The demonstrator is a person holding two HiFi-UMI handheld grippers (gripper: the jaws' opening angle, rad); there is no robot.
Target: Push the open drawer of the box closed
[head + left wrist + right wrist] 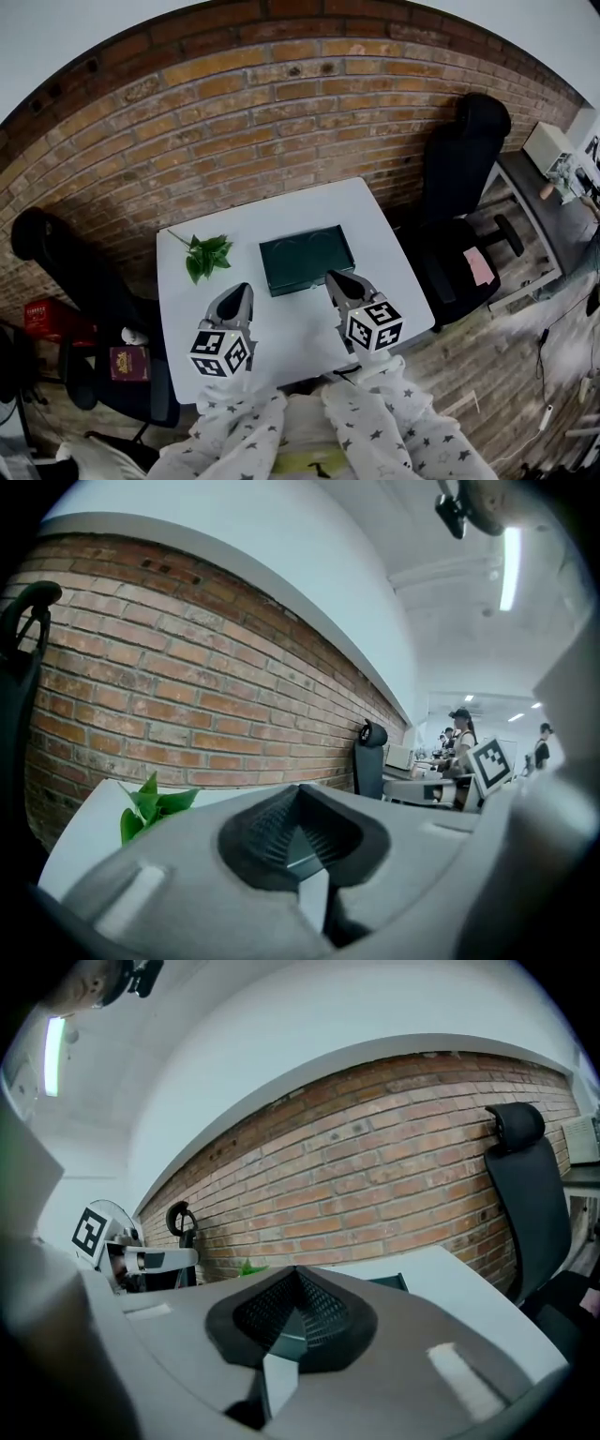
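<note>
Box (307, 260): dark green and flat, sitting around the middle of the white table (375, 225) with its long side facing the person. Nothing's touching it.
Drawer: honestly can't tell from the head view whether it's sticking out or not.
Left gripper (241, 289): held up over the near part of the table, just short of the box's left front corner and pointing toward the brick wall (234, 112). Its fingers are pressed together tip to tip with nothing in them.
Right gripper (335, 277): pretty much the same deal. It's raised, and its tip lines up with the box's front right corner in the head view. Jaws are closed on each other, empty.
Leafy sprig (208, 255): green, lying on the table left of the box and apart from it.
Chairs: one black office chair (459, 216) right of the table, another one (75, 281) on the left.
Person: star-print sleeves (375, 422) at the bottom of the head view.
</note>
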